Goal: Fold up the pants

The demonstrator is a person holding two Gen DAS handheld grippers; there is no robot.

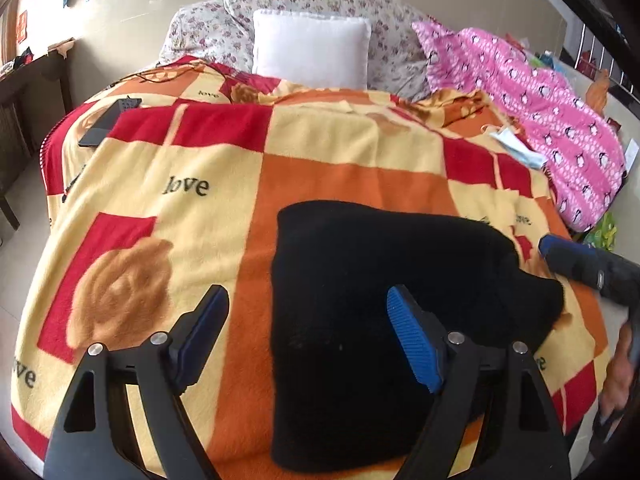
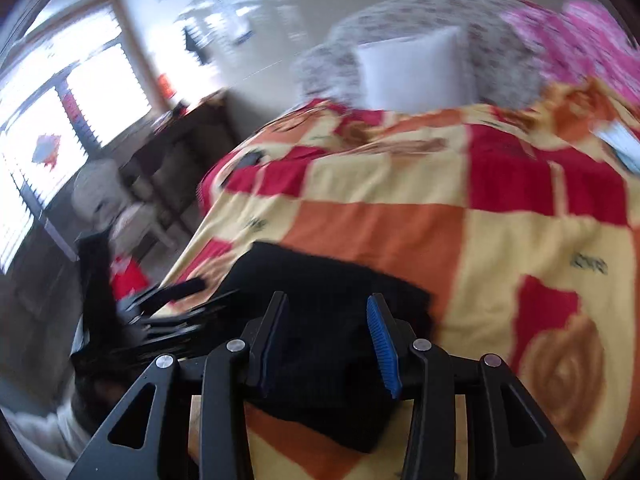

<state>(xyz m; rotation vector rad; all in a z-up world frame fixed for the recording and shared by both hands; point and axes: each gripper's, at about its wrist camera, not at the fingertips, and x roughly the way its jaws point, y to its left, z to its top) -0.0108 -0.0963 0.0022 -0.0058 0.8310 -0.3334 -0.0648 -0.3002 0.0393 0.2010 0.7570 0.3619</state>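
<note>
You face a bed covered by a fleece blanket [image 1: 224, 152] checked in red, orange and cream, printed with roses and the word "love". At the far end, floral bedding [image 1: 304, 4] is heaped behind a white pillow [image 1: 310, 48], and a pink patterned cover [image 1: 532, 112] trails down the right side. The black pants [image 1: 380, 280] lie folded into a thick block on the near part of the blanket, right of centre. Your left gripper [image 1: 308, 308] hovers over their left edge with its fingers spread wide and nothing between them. Your right gripper [image 2: 326, 320] is above the pants' near right corner, fingers partly apart and not pressing the cloth; that view is blurred. A dark remote [image 1: 110, 120] rests at the far left.
</note>
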